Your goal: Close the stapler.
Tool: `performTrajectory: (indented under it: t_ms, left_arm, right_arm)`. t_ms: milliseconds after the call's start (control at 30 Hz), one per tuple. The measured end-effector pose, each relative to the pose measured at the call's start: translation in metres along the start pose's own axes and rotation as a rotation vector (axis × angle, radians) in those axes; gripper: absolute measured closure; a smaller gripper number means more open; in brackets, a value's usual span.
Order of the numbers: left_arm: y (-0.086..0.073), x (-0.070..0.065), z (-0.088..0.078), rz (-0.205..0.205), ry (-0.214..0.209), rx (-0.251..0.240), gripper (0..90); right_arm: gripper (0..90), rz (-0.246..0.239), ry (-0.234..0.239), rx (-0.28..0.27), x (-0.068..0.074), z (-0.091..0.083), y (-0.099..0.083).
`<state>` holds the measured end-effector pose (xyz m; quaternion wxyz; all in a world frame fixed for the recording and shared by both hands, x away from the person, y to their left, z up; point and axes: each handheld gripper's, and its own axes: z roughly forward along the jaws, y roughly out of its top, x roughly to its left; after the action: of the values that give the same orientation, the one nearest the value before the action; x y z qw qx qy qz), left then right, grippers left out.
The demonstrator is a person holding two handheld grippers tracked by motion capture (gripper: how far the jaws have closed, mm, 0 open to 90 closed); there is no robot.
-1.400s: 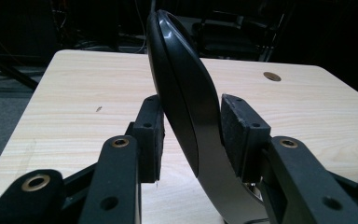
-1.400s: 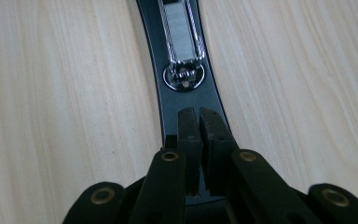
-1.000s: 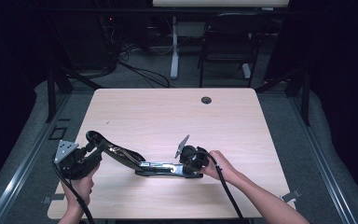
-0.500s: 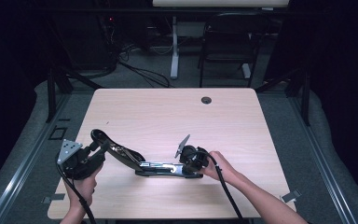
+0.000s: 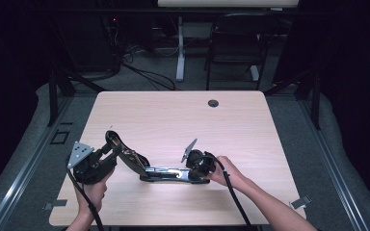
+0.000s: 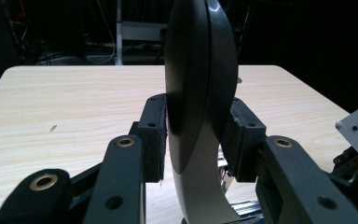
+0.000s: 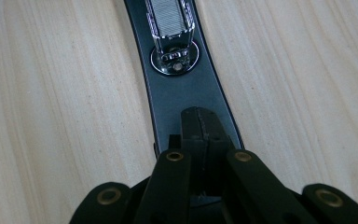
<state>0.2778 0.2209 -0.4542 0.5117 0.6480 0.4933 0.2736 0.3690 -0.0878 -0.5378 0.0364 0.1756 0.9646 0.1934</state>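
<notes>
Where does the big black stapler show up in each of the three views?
High view: stapler near the front edge, between both grippers.
Left gripper view: its raised handle stands centre, clamped between the jaws.
Right gripper view: its base runs up the middle from the closed jaws.
Shared landmark: the wooden table.

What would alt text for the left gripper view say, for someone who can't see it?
Two black gripper fingers clamp the raised, curved black-and-grey handle of a tool, seen edge-on and standing upright between them. Behind it stretches a pale wooden table, with a dark room beyond.
</notes>
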Motion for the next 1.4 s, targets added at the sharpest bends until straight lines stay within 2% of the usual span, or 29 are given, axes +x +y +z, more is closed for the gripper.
performTrajectory:
  t_ms: [167,267,367,567,600,700,933,967,1167,1267,1400]
  left_arm:
    - [0.002,-0.013,0.004,0.04,0.002,-0.006,63.7]
    - [0.003,-0.02,0.005,0.041,0.009,-0.007,63.4]
    - [0.003,-0.026,0.006,0.059,0.019,-0.007,63.5]
    - [0.002,-0.032,0.008,0.063,0.03,-0.013,63.3]
    - [0.002,-0.032,0.008,0.065,0.028,-0.013,63.2]
    - [0.002,-0.034,0.008,0.067,0.027,-0.01,62.9]
    - [0.0,-0.038,0.01,0.073,0.018,-0.003,62.1]
    - [-0.001,-0.039,0.011,0.071,0.019,-0.014,62.0]
    - [-0.002,-0.043,0.013,0.072,0.018,-0.005,61.5]
    - [-0.003,-0.043,0.014,0.078,0.014,0.001,61.3]
    - [-0.005,-0.045,0.015,0.085,0.005,0.01,61.1]
  right_arm:
    - [90.0,0.002,0.002,0.003,0.0,0.0,0.0]
    - [90.0,-0.017,-0.004,0.009,0.0,-0.001,0.0]
    - [90.0,0.003,0.008,-0.013,0.001,0.001,-0.001]
    - [89.5,-0.018,0.006,0.031,-0.001,-0.002,0.003]
    - [89.5,-0.007,0.01,0.012,-0.001,-0.002,0.004]
    - [89.6,-0.017,0.003,-0.017,-0.005,-0.014,0.011]
    - [89.7,-0.007,0.007,-0.188,-0.006,-0.055,0.034]
    - [89.7,-0.009,0.004,-0.21,-0.005,-0.06,0.037]
    - [89.7,-0.041,-0.016,-0.265,-0.001,-0.084,0.053]
    - [89.7,-0.04,-0.016,-0.31,0.002,-0.094,0.06]
    - [89.9,-0.07,-0.026,-0.368,0.005,-0.108,0.073]
